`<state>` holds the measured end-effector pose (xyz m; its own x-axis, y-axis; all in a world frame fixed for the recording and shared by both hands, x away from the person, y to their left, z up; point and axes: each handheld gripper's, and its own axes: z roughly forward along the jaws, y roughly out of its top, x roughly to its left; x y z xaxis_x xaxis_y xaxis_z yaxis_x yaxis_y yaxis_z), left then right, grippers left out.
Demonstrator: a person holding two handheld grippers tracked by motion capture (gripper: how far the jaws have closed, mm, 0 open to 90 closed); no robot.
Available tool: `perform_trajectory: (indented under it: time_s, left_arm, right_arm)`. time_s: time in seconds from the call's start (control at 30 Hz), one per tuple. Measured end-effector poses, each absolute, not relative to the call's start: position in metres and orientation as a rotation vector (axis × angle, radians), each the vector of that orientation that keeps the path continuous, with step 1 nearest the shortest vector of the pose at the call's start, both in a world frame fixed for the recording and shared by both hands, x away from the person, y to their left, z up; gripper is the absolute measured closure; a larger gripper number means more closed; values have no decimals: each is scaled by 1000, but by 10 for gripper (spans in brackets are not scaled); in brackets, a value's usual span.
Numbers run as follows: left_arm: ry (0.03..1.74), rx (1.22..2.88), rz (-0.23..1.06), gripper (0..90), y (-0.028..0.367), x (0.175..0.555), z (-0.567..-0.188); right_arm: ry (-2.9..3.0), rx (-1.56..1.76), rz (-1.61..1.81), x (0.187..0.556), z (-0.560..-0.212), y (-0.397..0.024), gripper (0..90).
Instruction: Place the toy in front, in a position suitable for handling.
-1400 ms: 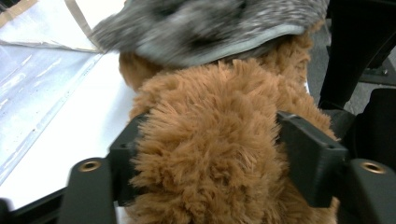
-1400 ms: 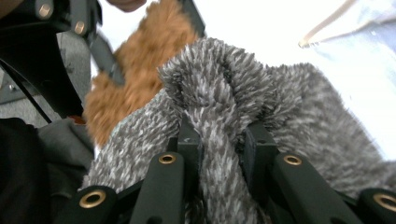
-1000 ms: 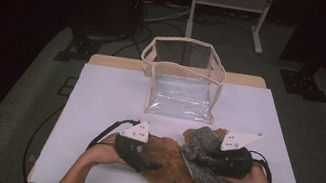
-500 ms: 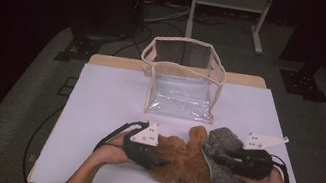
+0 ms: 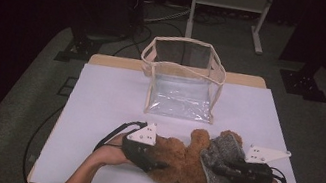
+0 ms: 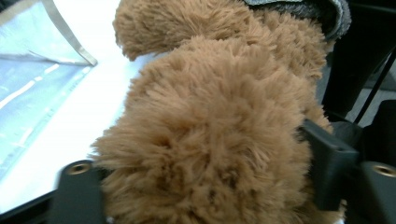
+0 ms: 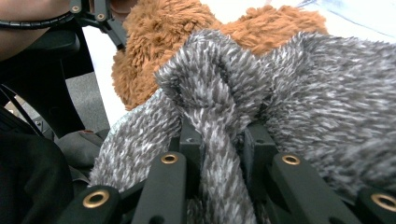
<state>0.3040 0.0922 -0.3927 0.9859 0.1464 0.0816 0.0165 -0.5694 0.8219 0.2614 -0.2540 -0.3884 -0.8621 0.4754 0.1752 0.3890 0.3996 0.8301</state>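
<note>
The right gripper (image 7: 219,140) pinches a fold of grey knit garment (image 7: 299,84) tight between its jaws. The left gripper (image 6: 205,163), jaws just reopening slightly, clasps the brown plush bear (image 6: 210,130), whose fur hides its pads.

Brown plush toy (image 5: 183,163), grey-and-white flecked knit garment (image 5: 220,170).

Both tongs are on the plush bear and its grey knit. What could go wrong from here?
1. The right tongs pinch only a bunched fold of the grey knit; a pull may stretch or slip the fabric rather than move the bear.
2. The left tongs grip thick fur on the brown plush bear, so the hold is soft and may slide.
3. The clear bag stands just behind; a swing of the bear could tip it.
</note>
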Motion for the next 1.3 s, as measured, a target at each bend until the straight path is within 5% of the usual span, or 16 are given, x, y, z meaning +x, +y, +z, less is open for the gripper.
perform_trajectory:
  time_s: [0.4, 0.7, 1.1, 1.3]
  left_arm:
    - [86, 2156, 197, 321, 98, 300, -395]
    - [71, 2156, 211, 318, 101, 297, -397]
    - [71, 2158, 220, 305, 101, 296, -397]
    - [46, 2177, 244, 311, 101, 293, -396]
  right_arm:
    - [2705, 604, 1441, 308, -340, -202, 730]
    - [2830, 519, 1382, 332, -348, -138, 730]
    - [2714, 645, 1279, 318, -338, -209, 726]
    - [2752, 611, 1241, 333, -340, -183, 725]
